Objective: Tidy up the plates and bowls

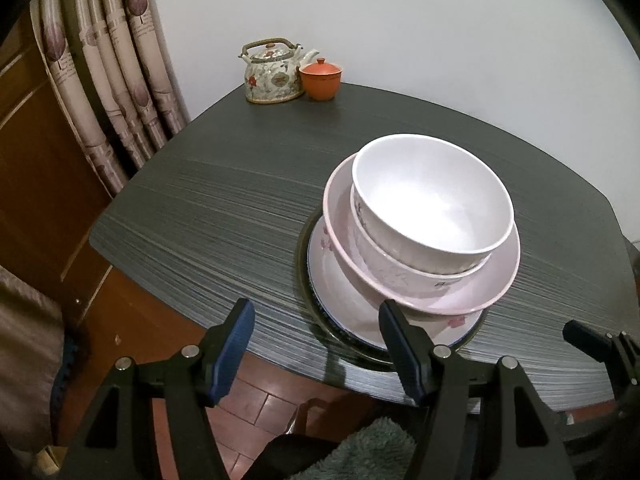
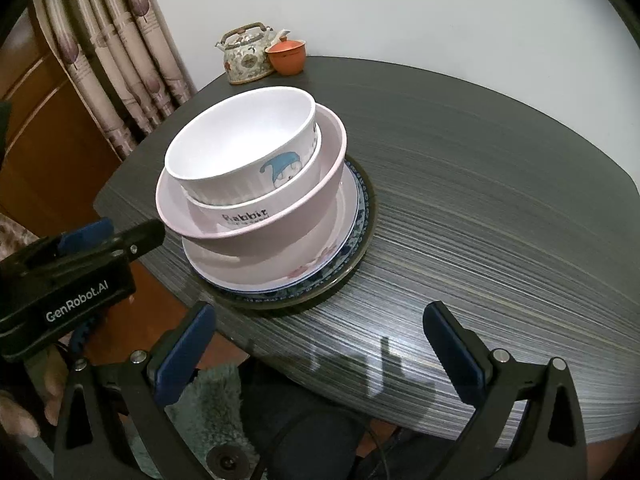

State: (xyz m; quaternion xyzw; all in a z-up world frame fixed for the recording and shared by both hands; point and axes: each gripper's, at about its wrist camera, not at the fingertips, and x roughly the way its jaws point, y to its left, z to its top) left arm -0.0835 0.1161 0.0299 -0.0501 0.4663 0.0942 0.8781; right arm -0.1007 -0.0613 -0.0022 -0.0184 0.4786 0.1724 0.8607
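A stack of dishes stands on the dark table (image 1: 224, 208). On top is a white bowl (image 1: 432, 196), nested in a second white bowl marked "Rabbit" (image 2: 244, 216), inside a wide pink bowl (image 1: 472, 292). Under them lie a pink flowered plate (image 1: 340, 276), a blue-rimmed plate (image 2: 362, 216) and a dark plate (image 2: 370, 196). My left gripper (image 1: 316, 328) is open and empty at the table's near edge, just left of the stack. My right gripper (image 2: 320, 332) is open and empty, just in front of the stack. The left gripper also shows in the right wrist view (image 2: 132, 236).
A flowered teapot (image 1: 272, 74) and an orange lidded cup (image 1: 320, 78) stand at the table's far corner by the white wall. Curtains (image 1: 108, 80) and a wooden cabinet (image 1: 36, 184) are on the left. Wooden floor and a green rug (image 1: 368, 448) lie below.
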